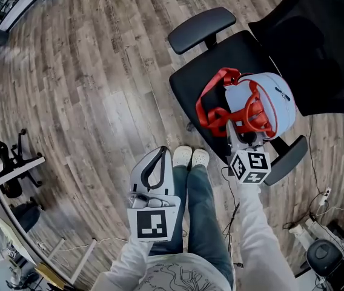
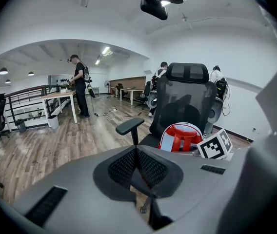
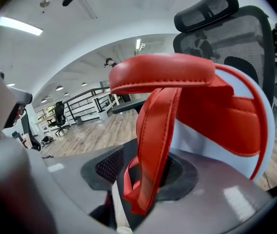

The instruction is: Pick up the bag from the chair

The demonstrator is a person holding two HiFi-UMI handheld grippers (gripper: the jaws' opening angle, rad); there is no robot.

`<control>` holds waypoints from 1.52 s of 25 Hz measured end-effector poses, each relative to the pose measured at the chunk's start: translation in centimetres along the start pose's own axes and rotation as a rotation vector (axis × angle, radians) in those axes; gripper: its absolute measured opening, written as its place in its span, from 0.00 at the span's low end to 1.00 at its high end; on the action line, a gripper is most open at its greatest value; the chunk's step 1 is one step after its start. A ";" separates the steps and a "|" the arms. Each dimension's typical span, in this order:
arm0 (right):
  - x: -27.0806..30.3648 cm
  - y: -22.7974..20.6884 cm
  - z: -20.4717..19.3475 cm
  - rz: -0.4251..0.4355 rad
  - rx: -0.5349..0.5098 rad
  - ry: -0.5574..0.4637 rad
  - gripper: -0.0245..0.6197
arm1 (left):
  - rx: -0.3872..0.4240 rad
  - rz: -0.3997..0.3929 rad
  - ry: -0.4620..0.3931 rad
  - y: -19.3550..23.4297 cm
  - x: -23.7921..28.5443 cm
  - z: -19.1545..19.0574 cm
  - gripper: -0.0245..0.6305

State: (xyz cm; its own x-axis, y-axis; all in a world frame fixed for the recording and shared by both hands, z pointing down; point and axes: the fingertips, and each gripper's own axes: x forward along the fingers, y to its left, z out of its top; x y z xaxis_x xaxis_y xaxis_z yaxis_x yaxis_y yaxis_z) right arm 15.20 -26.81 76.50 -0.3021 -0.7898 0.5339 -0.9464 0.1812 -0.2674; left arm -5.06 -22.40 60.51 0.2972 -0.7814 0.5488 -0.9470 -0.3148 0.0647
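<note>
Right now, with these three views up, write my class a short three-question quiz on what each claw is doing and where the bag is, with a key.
1. True or false: the left claw grips the bag.
2. Choose one: what sits between the jaws of the right claw? A, a cup; B, the bag's red strap; C, nothing.
3. Fill in: the bag sits on a black ____.
Key: 1 false, the left claw is shut on nothing; 2 B; 3 chair.
</note>
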 end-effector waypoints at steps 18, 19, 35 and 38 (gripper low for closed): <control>-1.4 2.5 3.5 0.061 -0.054 -0.063 0.07 | -0.006 0.015 -0.023 0.6 0.0 1.6 0.04; -1.7 2.7 4.0 0.062 -0.065 -0.068 0.07 | -0.004 0.015 -0.028 0.5 -0.2 2.0 0.04; -4.0 0.2 12.5 0.038 0.016 -0.154 0.07 | 0.010 0.012 -0.113 -1.1 -1.3 7.8 0.04; -5.0 -0.5 13.9 0.015 0.048 -0.177 0.07 | 0.021 0.011 -0.130 -1.3 -1.7 8.7 0.04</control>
State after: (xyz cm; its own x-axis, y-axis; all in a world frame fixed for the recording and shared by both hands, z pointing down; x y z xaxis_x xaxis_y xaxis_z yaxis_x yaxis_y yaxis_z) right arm 18.81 -31.14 62.82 -0.2870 -0.8787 0.3816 -0.9342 0.1686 -0.3144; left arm -3.30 -25.35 52.20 0.3014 -0.8478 0.4363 -0.9479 -0.3160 0.0407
